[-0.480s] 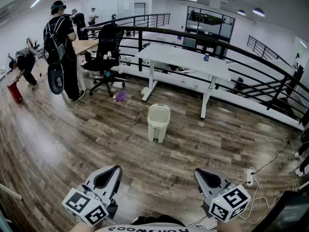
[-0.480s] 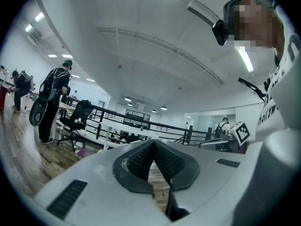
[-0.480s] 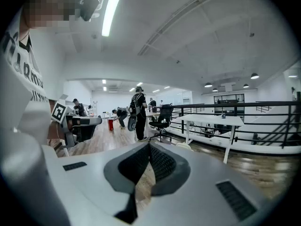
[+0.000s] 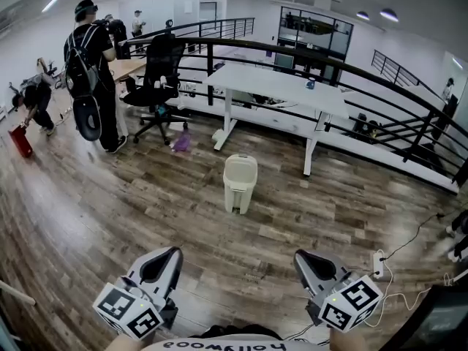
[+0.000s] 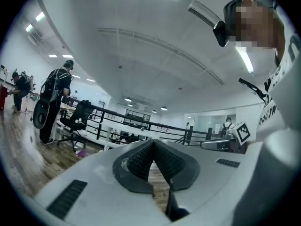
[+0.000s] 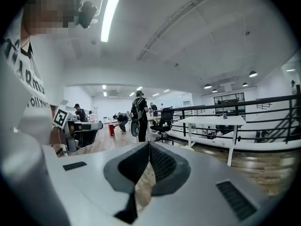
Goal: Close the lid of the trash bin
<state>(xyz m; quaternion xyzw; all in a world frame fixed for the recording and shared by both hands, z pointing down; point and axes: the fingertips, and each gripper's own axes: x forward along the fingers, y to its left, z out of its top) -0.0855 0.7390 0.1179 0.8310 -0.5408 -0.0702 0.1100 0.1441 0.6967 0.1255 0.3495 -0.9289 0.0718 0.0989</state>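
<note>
Low in the frame, the left tongs (image 4: 167, 260) and right tongs (image 4: 306, 262) are pressed shut and empty, well apart from the central trash bin (image 4: 240, 189), whose lid (image 4: 241, 169) already looks down, so little seems left.

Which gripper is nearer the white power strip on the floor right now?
Right. The power strip lies on the floor just off the right gripper's outer side; the left gripper is on the far side of the person's body, well away from it.
</note>
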